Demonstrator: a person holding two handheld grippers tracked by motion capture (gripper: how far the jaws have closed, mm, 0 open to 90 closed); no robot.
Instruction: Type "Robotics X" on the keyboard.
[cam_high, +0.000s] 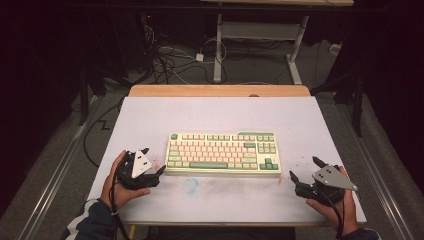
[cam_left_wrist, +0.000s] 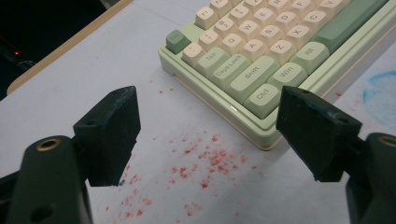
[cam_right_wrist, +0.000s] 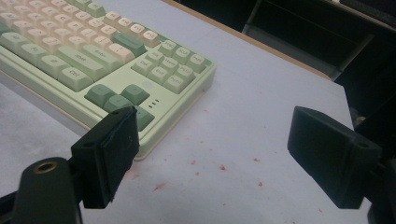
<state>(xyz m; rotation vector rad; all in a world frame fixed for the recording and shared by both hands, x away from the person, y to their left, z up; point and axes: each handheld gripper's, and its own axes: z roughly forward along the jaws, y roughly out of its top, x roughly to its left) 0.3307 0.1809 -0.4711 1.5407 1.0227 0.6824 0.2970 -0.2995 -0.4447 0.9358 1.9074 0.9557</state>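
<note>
- The table (cam_high: 150, 115), covered in white with a bare wooden strip along its far edge, carries everything; the floor beyond it is dark and strewn with cables.
- The keyboard (cam_high: 223, 152), a pale green and cream mechanical board with darker green accent keys, lies flat and square near the middle of the table, its long front edge facing the person.
- The left gripper (cam_high: 152, 164) sits just beside the keyboard's near-left corner, jaws spread wide with nothing between them; in the left gripper view (cam_left_wrist: 208, 135) that corner, by the Ctrl key, lies ahead between the pads.
- The right gripper (cam_high: 305, 170) rests off the near-right corner, a little farther out, jaws also wide apart and empty; the right gripper view (cam_right_wrist: 212, 154) shows the arrow-key cluster behind its one pad.
- The work in hand looks like taking hold of the keyboard from both ends. To do it well, I would bring each gripper to a short end, set the pads over the case edge rather than the keycaps, close both at once, and lift level so the board does not tip.
- A faint blue smudge (cam_high: 190, 185) marks the cover in front of the spacebar.
- Red specks (cam_left_wrist: 205, 158) lie scattered by both near corners; they should not affect the grip.
</note>
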